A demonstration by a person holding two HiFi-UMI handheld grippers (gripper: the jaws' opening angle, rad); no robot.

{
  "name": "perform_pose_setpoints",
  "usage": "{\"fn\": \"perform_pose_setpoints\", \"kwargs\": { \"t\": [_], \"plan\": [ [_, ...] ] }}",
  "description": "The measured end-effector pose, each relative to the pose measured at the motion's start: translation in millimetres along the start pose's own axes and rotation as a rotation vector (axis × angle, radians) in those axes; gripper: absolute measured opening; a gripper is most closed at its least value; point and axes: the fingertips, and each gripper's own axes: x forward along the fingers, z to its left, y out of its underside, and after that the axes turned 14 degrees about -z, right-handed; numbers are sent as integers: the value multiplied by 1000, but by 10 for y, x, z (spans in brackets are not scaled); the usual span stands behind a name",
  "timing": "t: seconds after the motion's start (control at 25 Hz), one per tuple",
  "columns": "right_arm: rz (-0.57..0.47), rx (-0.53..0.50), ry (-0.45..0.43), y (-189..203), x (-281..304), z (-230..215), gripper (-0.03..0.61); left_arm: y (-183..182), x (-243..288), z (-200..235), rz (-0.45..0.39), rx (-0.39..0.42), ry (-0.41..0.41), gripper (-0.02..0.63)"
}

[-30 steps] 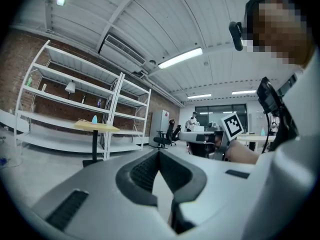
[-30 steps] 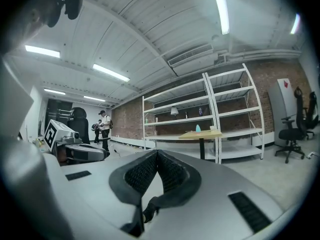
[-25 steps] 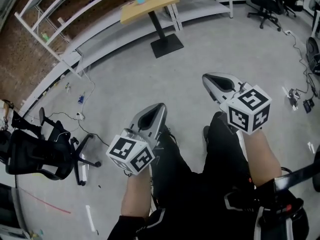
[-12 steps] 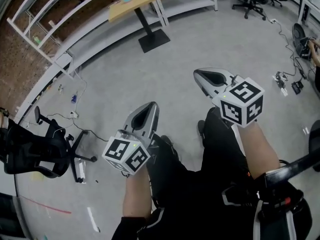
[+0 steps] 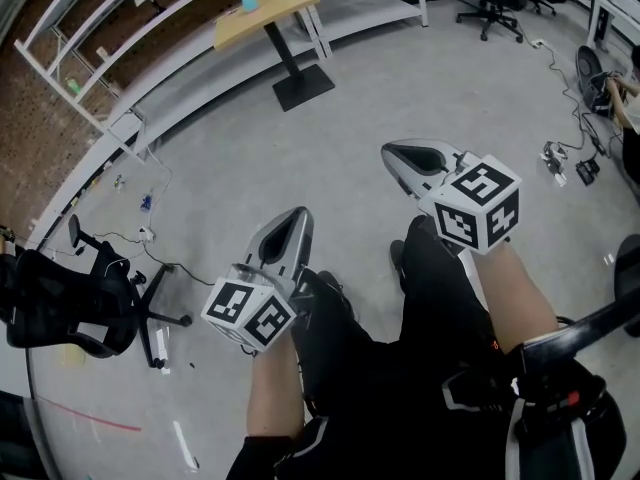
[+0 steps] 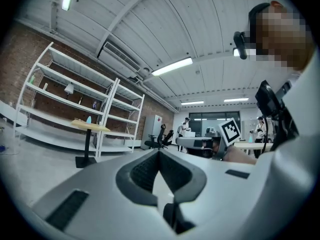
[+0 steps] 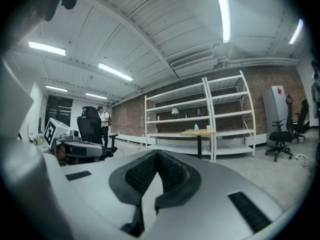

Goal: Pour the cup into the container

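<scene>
A small wooden-topped table (image 5: 268, 10) stands far off by the shelves, with a teal cup-like thing (image 5: 248, 1) on it. In the right gripper view the table (image 7: 198, 132) also carries a small white cup (image 7: 208, 127) beside the teal thing (image 7: 196, 127). The left gripper (image 5: 298, 215) and right gripper (image 5: 388, 151) are held over the person's legs and point across the floor toward the table. Both are shut and hold nothing. Each one's jaw tips meet in its own view, on the left gripper (image 6: 159, 151) and on the right gripper (image 7: 157, 153).
White shelving racks (image 5: 130, 63) line the brick wall behind the table. A black office chair (image 5: 70, 303) stands at the left, with more chairs (image 5: 490, 3) at the far right. Cables and plugs (image 5: 565, 163) lie on the grey floor. People (image 7: 104, 120) stand far back.
In the head view the table, the shelves and the chairs have drifted left and up. Both grippers sit slightly further left, still shut and empty.
</scene>
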Motion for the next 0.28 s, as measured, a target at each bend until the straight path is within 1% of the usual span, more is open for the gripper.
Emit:
{"fn": "perform_pose_setpoints", "kwargs": {
  "t": [0.12, 0.28],
  "plan": [
    [1, 0, -6, 7, 15, 4, 0, 5, -10, 11, 1, 0, 4, 2],
    [2, -9, -13, 3, 61, 15, 0, -53, -17, 71, -31, -44, -15, 2]
  ]
}}
